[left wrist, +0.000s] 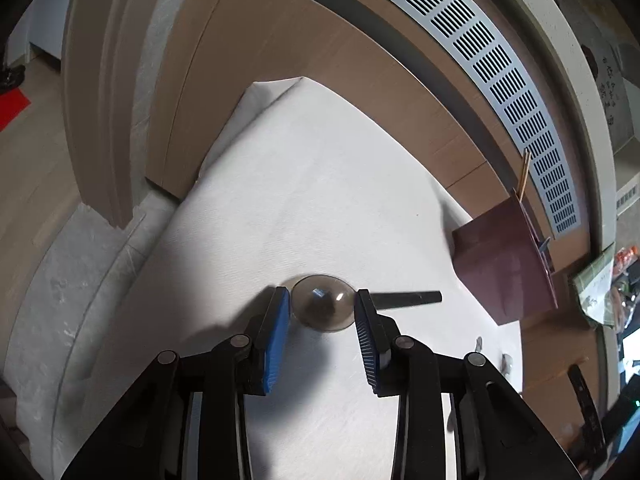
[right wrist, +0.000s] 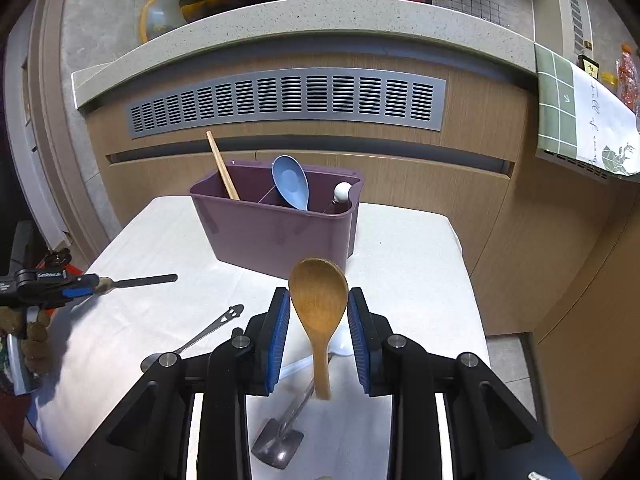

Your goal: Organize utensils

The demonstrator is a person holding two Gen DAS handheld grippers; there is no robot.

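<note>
In the right wrist view a purple utensil holder point(right wrist: 276, 228) stands at the back of the white cloth; it holds a wooden chopstick point(right wrist: 222, 166), a blue spoon point(right wrist: 291, 182) and a white-knobbed utensil point(right wrist: 342, 192). My right gripper point(right wrist: 319, 312) is shut on a wooden spoon point(right wrist: 319, 304), bowl up, in front of the holder. My left gripper point(left wrist: 322, 312) is open, its fingers either side of the bowl of a smoky translucent spoon point(left wrist: 323, 307) whose dark handle point(left wrist: 408, 299) points right on the cloth. The holder also shows in the left wrist view point(left wrist: 504, 264).
On the cloth point(right wrist: 400, 280) lie a metal spoon with a smiley cutout point(right wrist: 208, 332) and a grey spatula-like utensil point(right wrist: 280, 436). A wooden cabinet with a grey vent point(right wrist: 288, 100) stands behind. A green-checked towel point(right wrist: 576, 120) hangs at right.
</note>
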